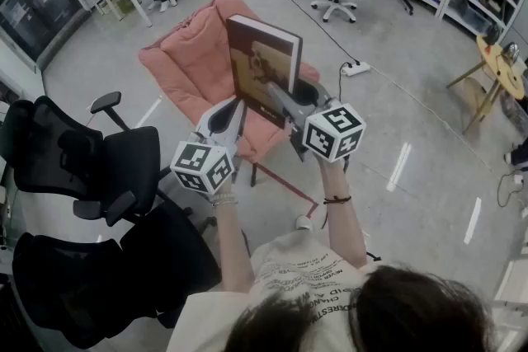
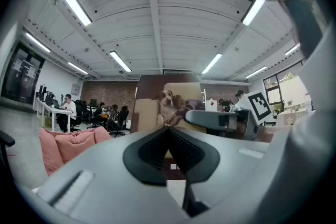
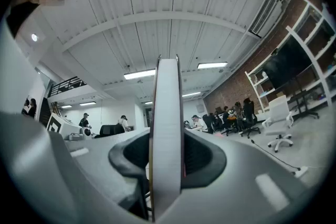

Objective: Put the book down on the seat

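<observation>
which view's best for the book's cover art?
Left gripper view: the book faces it, dog picture clear, bottom hidden by tongs of the left gripper. Head view shows the whole cover, obliquely. Right gripper view shows only the page edge, clamped in tongs of the right gripper.

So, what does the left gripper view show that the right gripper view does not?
Only the left gripper view: the book's front cover with a dog picture, and the pink seat. Only the right gripper view: the book's page edge, clamped between the right gripper's jaws, and a white office chair. Both: the ceiling with strip lights and people at desks.
</observation>
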{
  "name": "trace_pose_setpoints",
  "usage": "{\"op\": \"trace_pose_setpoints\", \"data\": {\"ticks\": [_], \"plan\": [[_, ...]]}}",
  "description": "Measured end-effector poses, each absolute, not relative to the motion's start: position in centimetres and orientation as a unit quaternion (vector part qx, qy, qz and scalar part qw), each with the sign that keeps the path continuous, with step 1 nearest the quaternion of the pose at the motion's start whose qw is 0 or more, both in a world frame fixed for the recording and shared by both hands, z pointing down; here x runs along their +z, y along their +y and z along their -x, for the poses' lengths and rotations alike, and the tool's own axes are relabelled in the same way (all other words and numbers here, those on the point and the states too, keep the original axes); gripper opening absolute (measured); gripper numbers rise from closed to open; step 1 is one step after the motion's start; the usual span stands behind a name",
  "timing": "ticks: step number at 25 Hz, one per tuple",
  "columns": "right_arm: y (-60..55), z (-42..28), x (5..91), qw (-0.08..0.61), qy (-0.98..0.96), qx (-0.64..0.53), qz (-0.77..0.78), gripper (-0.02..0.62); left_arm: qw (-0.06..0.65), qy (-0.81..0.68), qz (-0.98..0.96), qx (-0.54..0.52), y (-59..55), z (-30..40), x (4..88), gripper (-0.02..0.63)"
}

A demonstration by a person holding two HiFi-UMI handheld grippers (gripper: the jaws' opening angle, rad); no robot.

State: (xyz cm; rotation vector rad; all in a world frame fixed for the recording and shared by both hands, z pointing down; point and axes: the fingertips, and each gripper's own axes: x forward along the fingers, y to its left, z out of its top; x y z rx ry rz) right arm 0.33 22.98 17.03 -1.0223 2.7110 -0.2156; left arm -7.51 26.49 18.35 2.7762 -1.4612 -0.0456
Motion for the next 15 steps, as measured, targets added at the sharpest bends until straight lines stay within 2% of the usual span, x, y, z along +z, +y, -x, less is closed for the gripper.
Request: {"op": "trace_pose_setpoints", "data": {"ticks": [15], "plan": [[21.1, -0.6, 18.1, 0.113, 0.927, -0.081, 0.348, 0.147, 0.017, -0.472, -0.882, -0.010, 25.0, 8.1, 20.1, -0.002]]}}
